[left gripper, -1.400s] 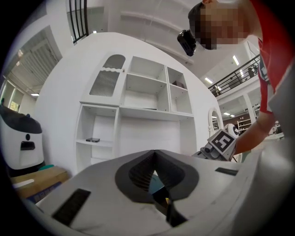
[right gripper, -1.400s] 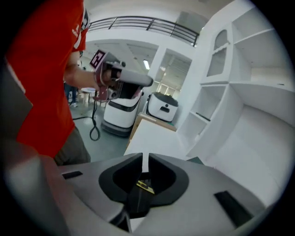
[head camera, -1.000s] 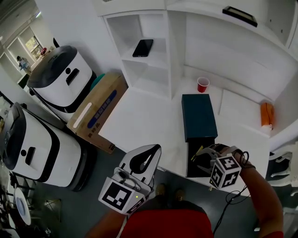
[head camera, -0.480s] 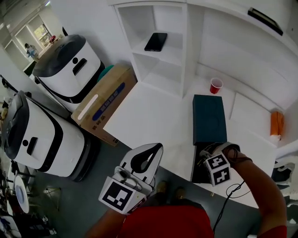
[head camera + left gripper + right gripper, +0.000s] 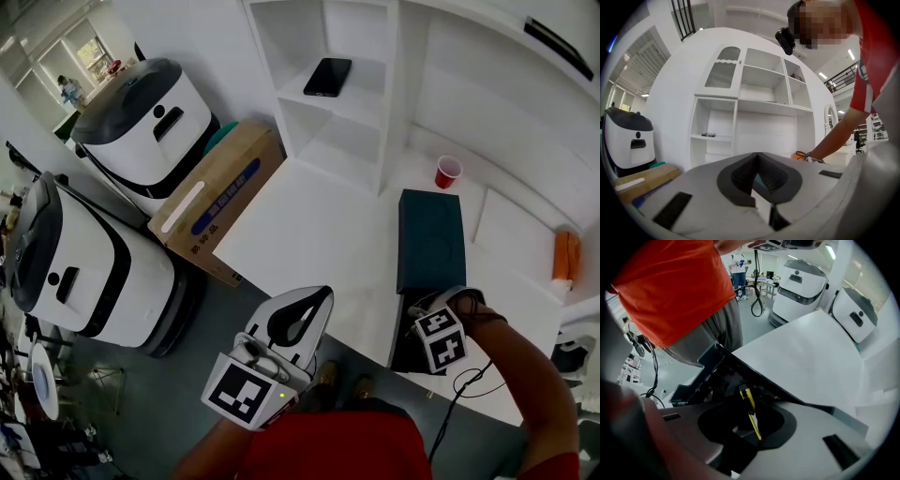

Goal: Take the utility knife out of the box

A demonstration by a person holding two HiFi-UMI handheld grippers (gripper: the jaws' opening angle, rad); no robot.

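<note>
A dark teal box stands on the white table (image 5: pixel 309 225); its lid (image 5: pixel 431 239) lies behind the open base (image 5: pixel 403 354) at the front edge. My right gripper (image 5: pixel 420 324) points straight down into the base, its marker cube on top. In the right gripper view a yellow and black utility knife (image 5: pixel 751 414) lies in the dark box (image 5: pixel 705 369) between the closing jaws of the right gripper (image 5: pixel 749 404); no pad visibly presses on it. My left gripper (image 5: pixel 322 294) hovers off the table's front edge, shut and empty. The left gripper (image 5: pixel 757 155) faces the white shelves.
A red cup (image 5: pixel 448 172) stands behind the lid. A phone (image 5: pixel 328 77) lies on a shelf. An orange object (image 5: pixel 562 255) sits at the table's right end. A cardboard box (image 5: pixel 217 199) and two white machines (image 5: pixel 141 131) (image 5: pixel 75 272) crowd the floor at left.
My right gripper has sunk into the open box base and its wrist has rolled, so the marker cube now faces up. The left gripper has hardly shifted.
</note>
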